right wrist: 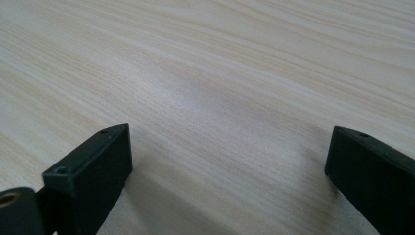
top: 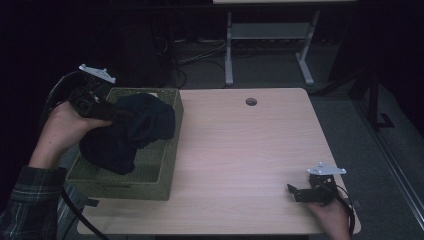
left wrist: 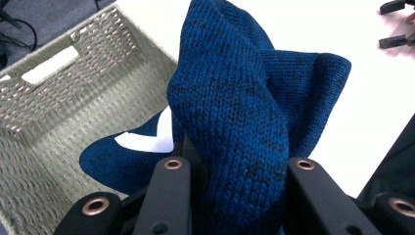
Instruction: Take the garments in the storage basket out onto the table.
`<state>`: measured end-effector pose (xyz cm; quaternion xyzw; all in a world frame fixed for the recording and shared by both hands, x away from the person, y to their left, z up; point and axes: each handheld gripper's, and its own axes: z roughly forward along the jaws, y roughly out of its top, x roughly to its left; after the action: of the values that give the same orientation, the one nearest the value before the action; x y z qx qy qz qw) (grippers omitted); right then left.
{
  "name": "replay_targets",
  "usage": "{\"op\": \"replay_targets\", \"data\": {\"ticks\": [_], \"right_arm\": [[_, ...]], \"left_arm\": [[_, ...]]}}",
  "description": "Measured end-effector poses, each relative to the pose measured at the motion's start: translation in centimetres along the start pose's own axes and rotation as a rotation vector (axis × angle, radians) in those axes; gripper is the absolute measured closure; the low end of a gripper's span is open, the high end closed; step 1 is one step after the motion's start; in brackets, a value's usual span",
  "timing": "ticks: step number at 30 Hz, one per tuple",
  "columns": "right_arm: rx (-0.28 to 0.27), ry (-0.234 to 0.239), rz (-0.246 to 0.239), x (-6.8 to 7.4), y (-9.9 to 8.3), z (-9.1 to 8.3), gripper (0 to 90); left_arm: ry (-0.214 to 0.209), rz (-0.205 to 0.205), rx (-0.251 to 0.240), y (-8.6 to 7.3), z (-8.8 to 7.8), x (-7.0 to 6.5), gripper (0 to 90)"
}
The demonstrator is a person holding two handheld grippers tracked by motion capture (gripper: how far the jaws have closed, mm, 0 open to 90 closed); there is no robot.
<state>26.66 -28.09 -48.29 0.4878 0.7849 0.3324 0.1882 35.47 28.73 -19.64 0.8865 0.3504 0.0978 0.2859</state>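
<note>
A dark blue knitted garment (top: 135, 132) hangs bunched over a woven green-grey basket (top: 165, 170) at the table's left. My left gripper (top: 120, 114) is shut on a fold of it. In the left gripper view the knit (left wrist: 235, 98) rises between the two black jaws of the left gripper (left wrist: 237, 166), its lower part with a white patch draping into the basket (left wrist: 73, 98). My right gripper (top: 292, 192) rests on the table near the front right corner. In the right gripper view the right gripper (right wrist: 230, 147) stands open over bare wood (right wrist: 220, 58).
The light wooden table (top: 250, 145) has a round cable hole (top: 251, 102) near its far edge. Behind it stands a white desk frame (top: 270, 35) with cables on the floor. The basket has a handle slot (left wrist: 49, 66) in its wall.
</note>
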Motion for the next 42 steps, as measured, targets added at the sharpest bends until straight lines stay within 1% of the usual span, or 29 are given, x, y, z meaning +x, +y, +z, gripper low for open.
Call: {"op": "replay_targets", "data": {"ticks": [6, 7, 9, 16, 20, 30, 33, 35, 37, 42], "right_arm": [[0.000, 0.000, 0.000, 0.0, 0.0, 0.0, 3.3], [0.000, 0.000, 0.000, 0.0, 0.0, 0.0, 3.3], [0.000, 0.000, 0.000, 0.0, 0.0, 0.0, 3.3], [-0.001, 0.000, -0.003, 0.0, 0.0, 0.0, 3.3], [0.000, 0.000, -0.002, 0.0, 0.0, 0.0, 3.3], [0.001, -0.004, 0.003, -0.1, 0.0, 0.0, 3.2], [0.001, -0.004, 0.004, -0.1, 0.0, 0.0, 3.0], [0.002, -0.004, 0.005, -0.1, 0.0, 0.0, 3.0], [0.002, -0.005, 0.005, -0.1, 0.0, 0.0, 3.1], [0.002, -0.003, 0.005, -0.2, 0.1, 0.0, 3.2]], "left_arm": [[-0.008, 0.021, -0.011, 1.1, -0.1, -0.9, 72.5], [-0.010, 0.032, -0.010, 1.3, -0.2, -1.0, 72.5], [-0.011, 0.034, -0.013, 1.6, -0.2, -1.2, 72.5], [-0.044, 0.061, -0.026, 3.0, 0.2, -2.5, 72.5], [-0.050, 0.073, -0.028, 3.5, 0.4, -2.9, 72.4], [-0.075, 0.097, -0.037, 5.1, 1.5, -4.1, 72.5], [-0.079, 0.116, -0.040, 5.7, 1.8, -4.6, 72.5], [-0.081, 0.119, -0.042, 6.0, 2.0, -5.0, 72.5], [-0.088, 0.131, -0.038, 6.3, 2.4, -5.3, 72.5], [-0.104, 0.146, -0.038, 7.1, 3.2, -6.1, 72.5]]}}
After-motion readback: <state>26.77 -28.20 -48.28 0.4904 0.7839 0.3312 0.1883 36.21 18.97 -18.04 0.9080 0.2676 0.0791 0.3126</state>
